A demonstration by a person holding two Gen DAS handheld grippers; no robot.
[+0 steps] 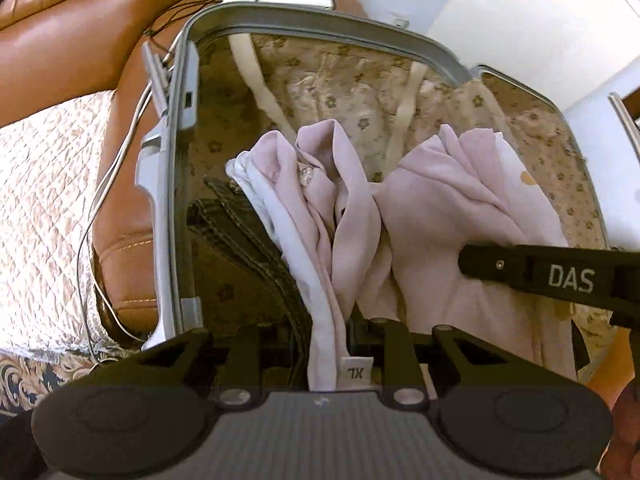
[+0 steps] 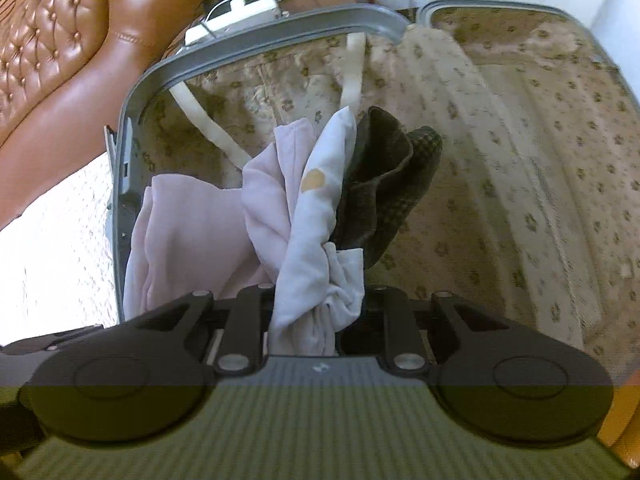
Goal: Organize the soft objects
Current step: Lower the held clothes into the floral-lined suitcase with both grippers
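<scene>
Left wrist view showed both tools, left tool and right tool, clamped on the pink garment above the open suitcase; lowering it inside seemed next.

Both wrist views look down, close in, along their fingers into the open suitcase. The left sits nearer the sofa; the right faces the lid side, somewhat blurred. They share the pink garment and floral lining.

Inside the open suitcase, the left gripper pinches a pink garment; dark jeans lie beside it.
</scene>
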